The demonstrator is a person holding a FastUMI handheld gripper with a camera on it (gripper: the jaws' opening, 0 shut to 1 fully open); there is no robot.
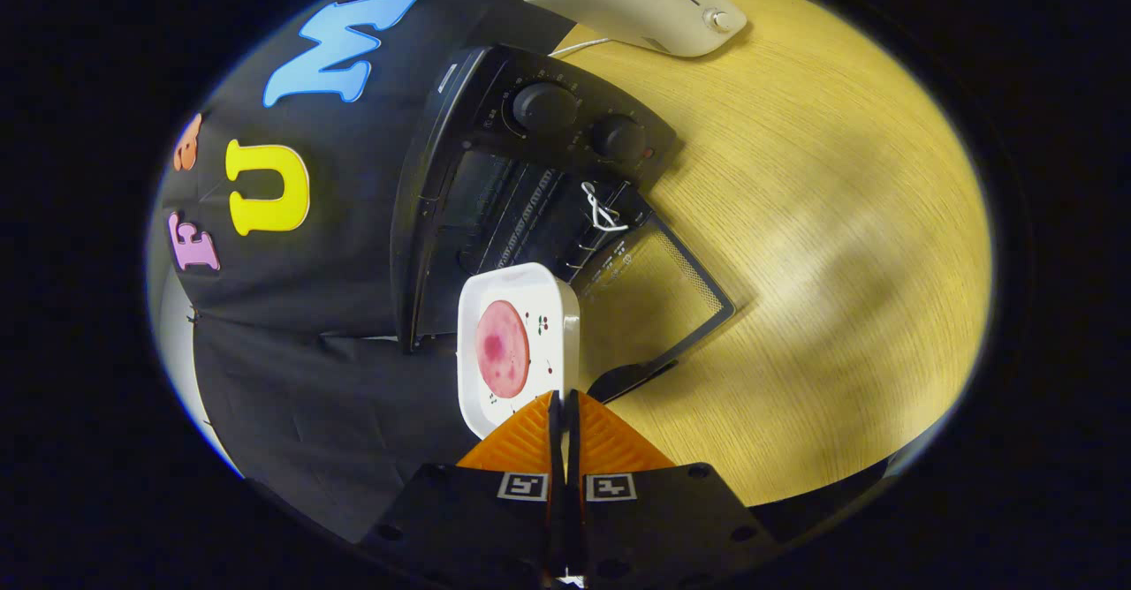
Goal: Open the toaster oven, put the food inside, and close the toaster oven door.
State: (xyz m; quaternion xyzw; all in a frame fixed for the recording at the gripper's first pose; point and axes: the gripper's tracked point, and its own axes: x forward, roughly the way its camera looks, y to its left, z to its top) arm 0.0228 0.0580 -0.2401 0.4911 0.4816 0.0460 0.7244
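Observation:
My gripper [563, 398] is shut on the near rim of a white square plate [555, 307], which it holds tilted on edge. A round pink slice of food [502, 348] lies on the plate. Just beyond the plate stands the black toaster oven [521, 157] with its glass door [658, 303] folded down open onto the table. The plate's far edge sits at the mouth of the oven cavity [512, 210], where wire racks show. Two round knobs [545, 106] sit on the oven's control panel.
The oven rests on a light wooden table [822, 245]. A white pop-up toaster [649, 3] stands beyond the oven, its cord trailing behind. Black cloth wall [309, 307] runs along the oven's other side.

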